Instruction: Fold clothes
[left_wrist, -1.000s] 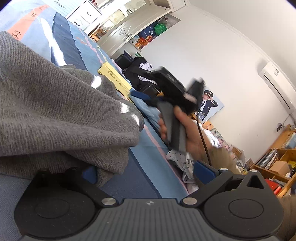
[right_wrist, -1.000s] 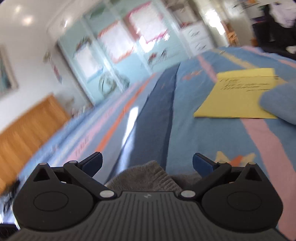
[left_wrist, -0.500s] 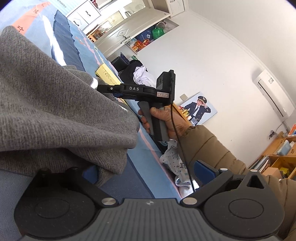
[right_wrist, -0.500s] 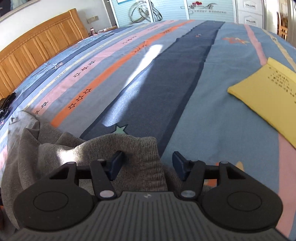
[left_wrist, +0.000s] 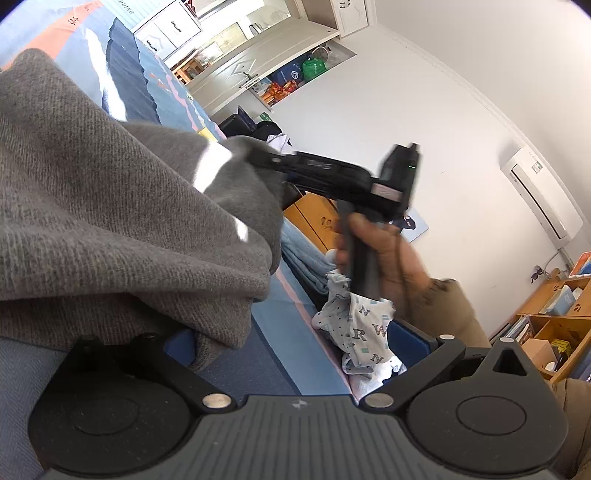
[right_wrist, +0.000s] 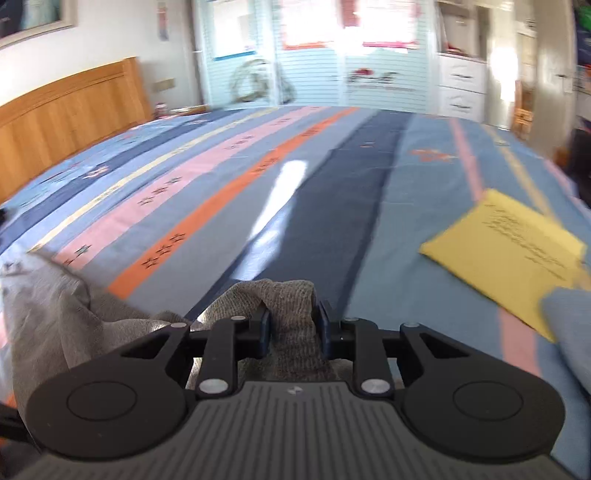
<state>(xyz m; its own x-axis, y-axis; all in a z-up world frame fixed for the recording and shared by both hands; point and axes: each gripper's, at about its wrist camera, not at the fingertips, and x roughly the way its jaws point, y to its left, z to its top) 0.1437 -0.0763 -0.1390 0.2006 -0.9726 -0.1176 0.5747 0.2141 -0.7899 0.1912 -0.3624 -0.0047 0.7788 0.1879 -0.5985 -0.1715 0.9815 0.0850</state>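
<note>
1. Low in the middle of your right wrist view, the grey knit garment (right_wrist: 284, 299) is bunched between the blue pads of your right gripper (right_wrist: 293, 326). The jaws are closing on it, and the pads already look pressed into the fold.
2. Over in the left wrist view the same grey knit (left_wrist: 110, 221) fills the whole left half of the frame, draped over the left-hand finger of your left gripper (left_wrist: 295, 354). Its right finger stands far off at lower right, so those jaws are wide. The cloth hides the left pad, so whether anything is really pinched I can't tell.
3. Your right hand (left_wrist: 384, 254) shows centre-right in that view, holding the other tool up at the garment's edge.
4. Progress-wise: I'd say you're early. The garment's still a rumpled heap, with no flat layout or clean fold anywhere.
5. Further out: striped bedspread (right_wrist: 258, 166) under everything, a yellow envelope (right_wrist: 517, 247) at right, and a small lettered white garment (left_wrist: 362, 332) waiting at the bed's edge, unfolded too.
</note>
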